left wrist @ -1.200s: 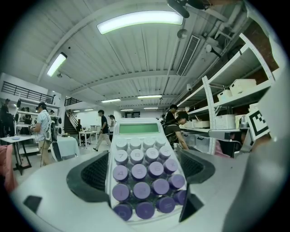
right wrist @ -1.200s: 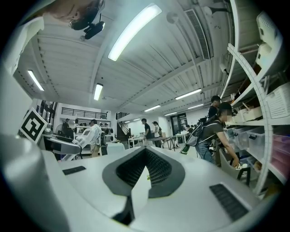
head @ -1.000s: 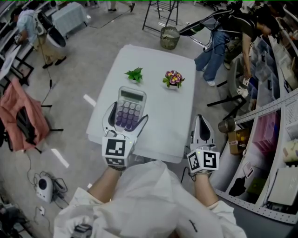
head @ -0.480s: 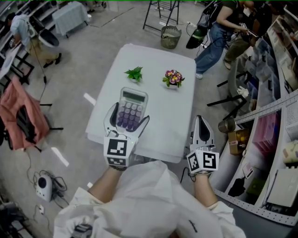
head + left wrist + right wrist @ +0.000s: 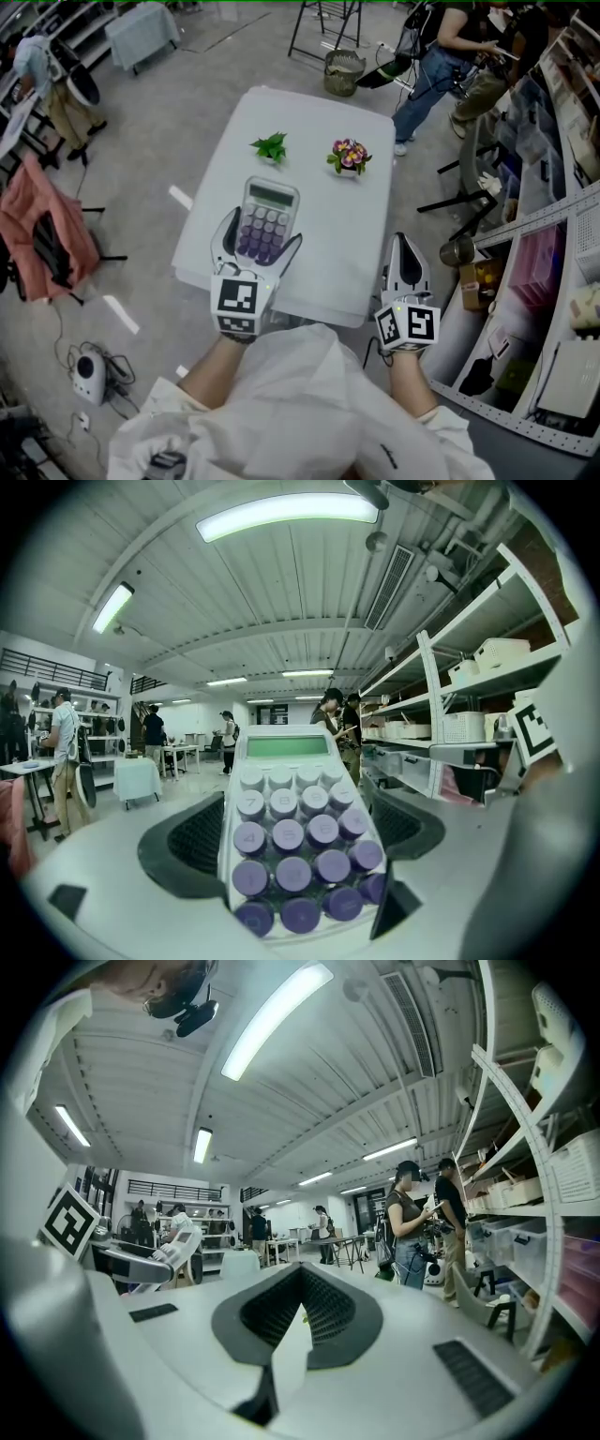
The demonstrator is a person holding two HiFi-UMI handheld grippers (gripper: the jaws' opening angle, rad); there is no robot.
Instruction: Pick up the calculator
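Note:
A white calculator (image 5: 262,221) with purple keys and a green display sits between the jaws of my left gripper (image 5: 255,241), which is shut on its lower end. It is held up over the near left part of the white table (image 5: 337,234). Seen from the left gripper view, the calculator (image 5: 298,841) fills the gap between both jaws, and the room beyond it shows at eye level. My right gripper (image 5: 405,255) hangs off the table's near right edge, shut with nothing in it; in the right gripper view its jaws meet at the tip (image 5: 298,1312).
A small green plant (image 5: 271,147) and a pot of pink and yellow flowers (image 5: 349,157) stand at the far end of the table. Shelving (image 5: 553,281) lines the right side. People (image 5: 450,47) stand beyond the table, near a wire bin (image 5: 343,75).
The left gripper with the calculator has shifted slightly right and nearer. The right gripper has stayed put. People in the background have moved.

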